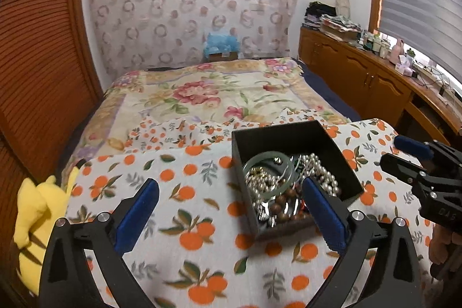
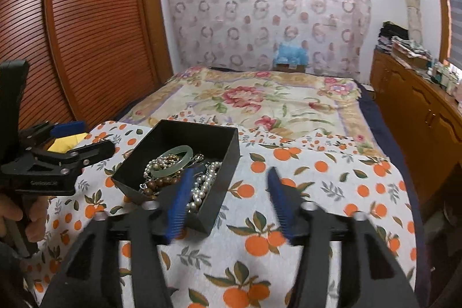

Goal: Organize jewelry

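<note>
A black open box (image 1: 323, 134) (image 2: 202, 129) stands on an orange-print cloth (image 1: 202, 221) (image 2: 317, 192). Inside it lie a pale green bangle (image 1: 268, 156) (image 2: 180, 152), pearl strands (image 1: 320, 172) (image 2: 206, 181) and brown wooden beads (image 1: 286, 199) (image 2: 157, 184). My left gripper (image 1: 231, 186) is open and empty, its blue pads spread wide just in front of the box. My right gripper (image 2: 231, 175) is open too, with nothing between its fingers; its left pad overlaps the box's near corner. Each gripper also shows at the edge of the other's view.
A bed with a floral cover (image 1: 213, 88) lies behind the cloth. A yellow plush toy (image 1: 37, 207) sits at the cloth's left edge. A wooden cabinet (image 1: 361, 71) crowded with small things runs along the right, and a slatted wooden door (image 2: 86, 19) stands at the left.
</note>
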`<action>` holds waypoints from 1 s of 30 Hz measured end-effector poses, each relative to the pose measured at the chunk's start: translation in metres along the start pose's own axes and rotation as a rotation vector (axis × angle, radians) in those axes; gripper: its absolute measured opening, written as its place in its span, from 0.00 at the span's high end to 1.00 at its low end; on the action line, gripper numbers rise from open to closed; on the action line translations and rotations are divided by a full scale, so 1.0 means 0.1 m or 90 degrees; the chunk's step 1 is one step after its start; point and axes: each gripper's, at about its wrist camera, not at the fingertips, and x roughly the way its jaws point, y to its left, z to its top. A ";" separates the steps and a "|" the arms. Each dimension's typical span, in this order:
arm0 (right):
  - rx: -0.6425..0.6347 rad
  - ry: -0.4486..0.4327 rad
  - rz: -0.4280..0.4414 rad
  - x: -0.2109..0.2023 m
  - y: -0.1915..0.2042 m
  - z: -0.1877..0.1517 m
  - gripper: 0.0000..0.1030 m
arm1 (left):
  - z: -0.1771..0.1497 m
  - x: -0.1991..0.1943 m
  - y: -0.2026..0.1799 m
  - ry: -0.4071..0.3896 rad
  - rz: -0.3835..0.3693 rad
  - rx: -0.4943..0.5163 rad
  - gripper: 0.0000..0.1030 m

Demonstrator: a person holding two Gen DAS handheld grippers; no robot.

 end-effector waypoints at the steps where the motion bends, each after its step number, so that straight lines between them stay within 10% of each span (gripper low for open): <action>1: 0.002 -0.002 -0.003 -0.04 0.01 -0.02 0.30 | -0.02 -0.04 0.00 -0.001 0.001 -0.001 0.07; 10: 0.009 -0.032 -0.028 -0.43 0.16 -0.13 0.02 | -0.20 -0.46 0.07 -0.033 0.001 -0.015 0.07; 30: 0.024 -0.130 -0.045 -1.42 0.49 -0.24 0.02 | -0.52 -1.48 0.05 -0.112 0.023 -0.037 0.07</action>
